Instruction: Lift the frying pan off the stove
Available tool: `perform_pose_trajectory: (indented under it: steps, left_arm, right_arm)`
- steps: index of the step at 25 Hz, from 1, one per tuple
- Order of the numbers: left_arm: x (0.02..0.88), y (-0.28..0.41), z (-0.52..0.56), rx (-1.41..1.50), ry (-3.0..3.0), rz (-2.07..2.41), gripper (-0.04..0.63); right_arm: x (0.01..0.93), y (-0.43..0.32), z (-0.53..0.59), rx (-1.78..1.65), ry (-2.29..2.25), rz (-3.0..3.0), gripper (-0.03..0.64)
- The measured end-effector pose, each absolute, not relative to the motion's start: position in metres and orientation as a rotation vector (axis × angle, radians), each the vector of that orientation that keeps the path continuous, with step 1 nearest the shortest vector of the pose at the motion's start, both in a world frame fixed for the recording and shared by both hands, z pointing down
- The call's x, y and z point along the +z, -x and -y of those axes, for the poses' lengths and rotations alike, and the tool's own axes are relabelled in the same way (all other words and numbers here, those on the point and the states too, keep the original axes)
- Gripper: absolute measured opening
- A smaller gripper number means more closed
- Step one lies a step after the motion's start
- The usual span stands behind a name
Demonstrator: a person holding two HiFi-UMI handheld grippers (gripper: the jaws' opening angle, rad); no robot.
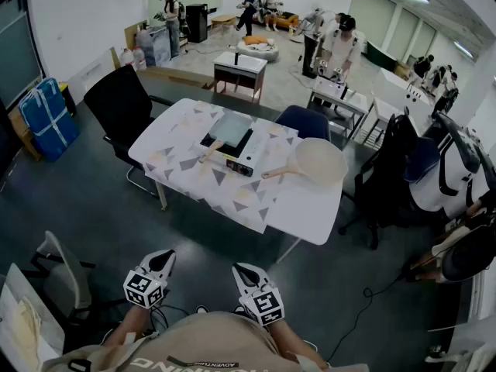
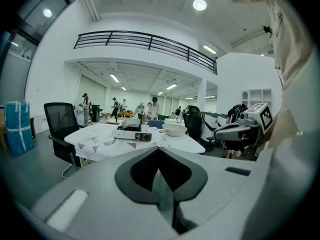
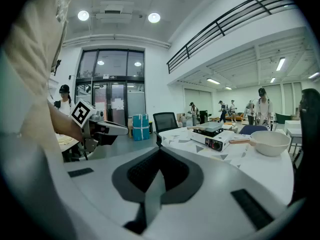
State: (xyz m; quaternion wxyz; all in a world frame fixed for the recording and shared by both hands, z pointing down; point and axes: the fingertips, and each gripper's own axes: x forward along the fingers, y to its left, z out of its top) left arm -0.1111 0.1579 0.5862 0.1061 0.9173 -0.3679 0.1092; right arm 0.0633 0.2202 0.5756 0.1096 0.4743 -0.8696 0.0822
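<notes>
Left gripper [image 1: 164,258], right gripper [image 1: 242,270]: both pressed together, empty. Frying pan [image 1: 230,129] on stove [image 1: 236,163], well apart at 12 o'clock; handle [image 1: 211,153] toward 7; neither nearer.

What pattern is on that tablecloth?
White with grey and tan triangles; head view shows the tablecloth best.

Left tool [image 1: 163,260] and right tool [image 1: 244,273] side by side, jaws together, both empty.

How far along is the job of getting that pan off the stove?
Nothing is done yet: the square frying pan sits on the portable stove. Nothing is in hand: left gripper and right gripper are shut and empty, far from the table. Left: approach, grasp the wooden handle, lift.
</notes>
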Motion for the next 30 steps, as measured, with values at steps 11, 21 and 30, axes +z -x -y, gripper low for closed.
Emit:
perform_pose_trajectory:
  steps: [11, 21, 30]
  left_arm:
    - [0.611, 0.129, -0.175, 0.265, -2.661, 0.979, 0.0]
    - [0.652, 0.143, -0.189, 0.234, -2.572, 0.928, -0.001]
    - [0.651, 0.13, -0.142, 0.218, -2.556, 0.918, 0.0]
  right_arm:
    - [0.586, -0.03, -0.221, 0.289, -1.412, 2.505, -0.005]
    - [0.596, 0.011, -0.23, 0.289, -1.35, 2.463, -0.005]
    - [0.602, -0.01, -0.176, 0.352, -1.43, 2.462, -0.005]
